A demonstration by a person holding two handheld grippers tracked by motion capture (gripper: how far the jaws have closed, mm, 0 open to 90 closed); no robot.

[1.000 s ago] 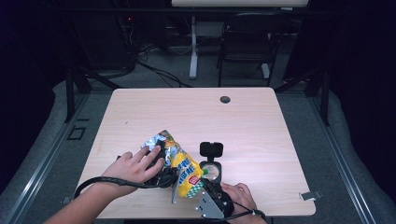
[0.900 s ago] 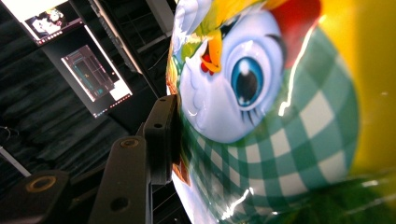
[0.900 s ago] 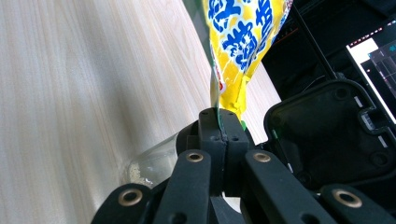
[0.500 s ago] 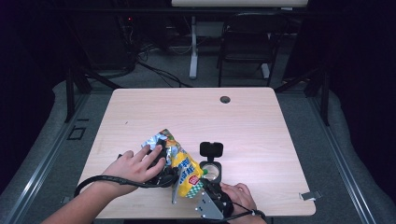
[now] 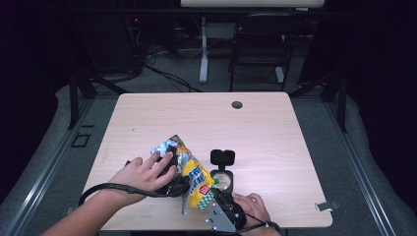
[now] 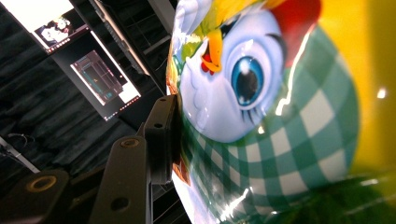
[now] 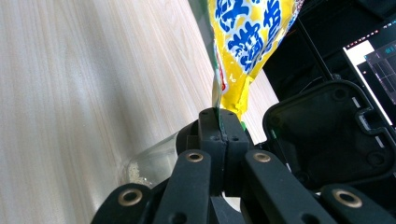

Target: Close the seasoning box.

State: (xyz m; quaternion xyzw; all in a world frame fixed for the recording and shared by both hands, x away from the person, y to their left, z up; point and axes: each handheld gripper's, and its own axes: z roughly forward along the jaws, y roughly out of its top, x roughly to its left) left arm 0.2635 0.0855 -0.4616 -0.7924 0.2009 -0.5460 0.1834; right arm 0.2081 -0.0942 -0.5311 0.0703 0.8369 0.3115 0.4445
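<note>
Both tools are matte black: the right tool (image 7: 218, 122) has flat linkage arms with brass-ringed pivot holes (small screws dot its pads) and a grey plate behind it. The left tool (image 6: 161, 135) matches, trailing a black cable behind. Forearms are bare.

Snack bag (image 5: 191, 173): glossy printed plastic film, crinkling, silvery foil lining showing at far end, throwing sharp highlights. Table (image 5: 265, 132): pale wood-grain laminate, smooth, matt, glaring mildly right of the bag. Right gripper (image 7: 218, 122): matt black plastic links, brass-looking pivot bushes, pinching thin film edge. Left gripper (image 6: 164, 133): same matt black plastic. Container (image 5: 221, 180): clear smooth plastic, matt black lid (image 5: 222, 157) standing open. Floor around the table: grey carpet, looking rough.
</note>
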